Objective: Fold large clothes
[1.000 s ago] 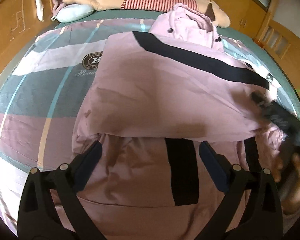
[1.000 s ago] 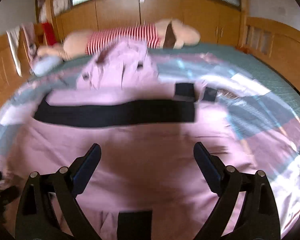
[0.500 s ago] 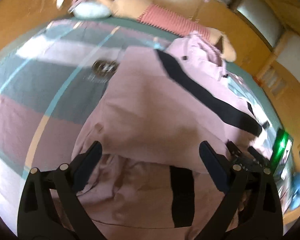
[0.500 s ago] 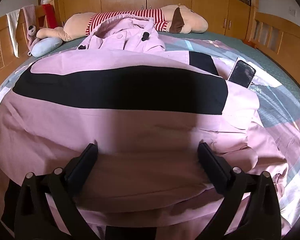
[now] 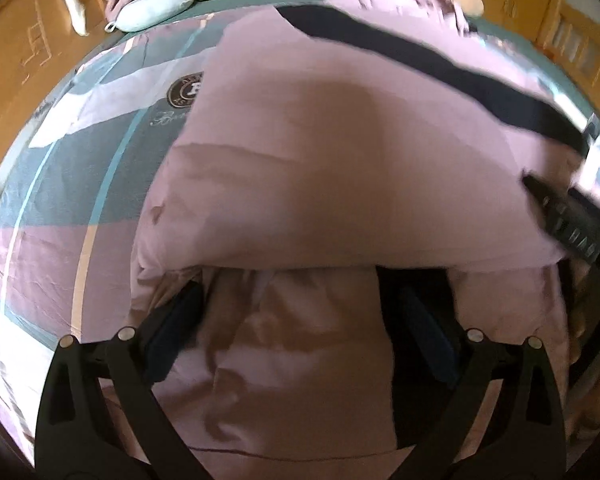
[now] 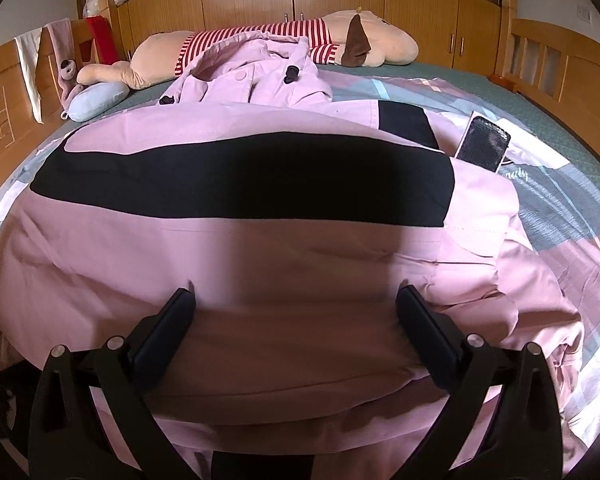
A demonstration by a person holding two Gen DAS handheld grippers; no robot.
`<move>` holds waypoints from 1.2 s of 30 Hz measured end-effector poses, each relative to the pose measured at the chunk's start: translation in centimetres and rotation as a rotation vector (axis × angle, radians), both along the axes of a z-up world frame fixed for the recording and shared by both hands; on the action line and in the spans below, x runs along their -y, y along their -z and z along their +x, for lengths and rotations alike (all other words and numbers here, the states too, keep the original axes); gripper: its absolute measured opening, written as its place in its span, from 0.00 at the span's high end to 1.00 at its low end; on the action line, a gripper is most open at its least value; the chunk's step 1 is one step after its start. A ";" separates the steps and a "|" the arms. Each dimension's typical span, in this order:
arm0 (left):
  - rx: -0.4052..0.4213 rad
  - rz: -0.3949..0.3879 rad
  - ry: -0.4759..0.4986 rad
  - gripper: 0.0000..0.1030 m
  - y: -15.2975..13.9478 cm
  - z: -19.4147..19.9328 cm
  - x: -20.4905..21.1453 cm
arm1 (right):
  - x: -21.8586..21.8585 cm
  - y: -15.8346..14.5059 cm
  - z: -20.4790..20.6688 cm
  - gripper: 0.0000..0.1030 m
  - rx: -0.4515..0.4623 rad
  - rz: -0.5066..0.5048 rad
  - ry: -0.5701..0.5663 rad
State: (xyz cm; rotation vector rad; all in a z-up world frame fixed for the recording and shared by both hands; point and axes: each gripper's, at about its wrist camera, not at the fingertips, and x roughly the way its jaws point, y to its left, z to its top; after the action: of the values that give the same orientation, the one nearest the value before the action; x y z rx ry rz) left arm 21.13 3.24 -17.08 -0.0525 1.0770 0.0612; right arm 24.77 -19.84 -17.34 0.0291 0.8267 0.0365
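bed (image 6: 560, 92) first: patchwork sheet, wooden frame round it. the pink coat (image 6: 284, 248) lies across the middle of it, hood end up toward the striped plush toy (image 6: 260, 36), one big panel with a black band (image 6: 240, 176) already folded over the lower layer.

handling, my read: bulky padded fabric, soft, no stiffness, so it sags and billows wherever it isn't supported. not heavy but lots of area; one pinch point will drag the rest crooked. surface looks smooth, maybe a bit slick, layers could slide over each other. not fragile.

where to take hold: the near folded edge, one corner per gripper, bite through both layers at the hem or seam where the cloth is thickest, not mid-panel.

right gripper (image 6: 296, 304): fingers spread full wide, resting at the puffed fold edge, cloth bulging between them, nothing pinched. its jaws have just been opening.

left gripper (image 5: 300, 304): spread wide too, tips tucked just under the fold's overhang on the left side of the coat, gripping nothing.

phone (image 6: 484, 144) sits just beside the coat's far right edge. watch it when pulling.
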 end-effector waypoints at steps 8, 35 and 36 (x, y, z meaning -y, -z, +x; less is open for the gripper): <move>0.195 -0.023 0.031 0.03 -3.5 -1.3 0.4 | 0.1 0.0 0.0 0.01 0.000 0.002 -0.001; 0.080 -0.130 0.041 0.04 -1.1 -1.3 0.9 | -0.6 -0.3 0.5 0.01 -0.039 -0.029 0.003; 0.077 -0.148 0.039 0.04 -0.9 -1.5 0.7 | -0.6 -0.6 0.6 0.01 -0.055 -0.031 0.005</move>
State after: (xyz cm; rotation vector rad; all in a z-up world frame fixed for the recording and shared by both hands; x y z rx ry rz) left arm 19.64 2.57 -16.18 -0.1657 1.0042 -0.0559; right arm 25.38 -19.26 -16.78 0.0028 0.8817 0.0183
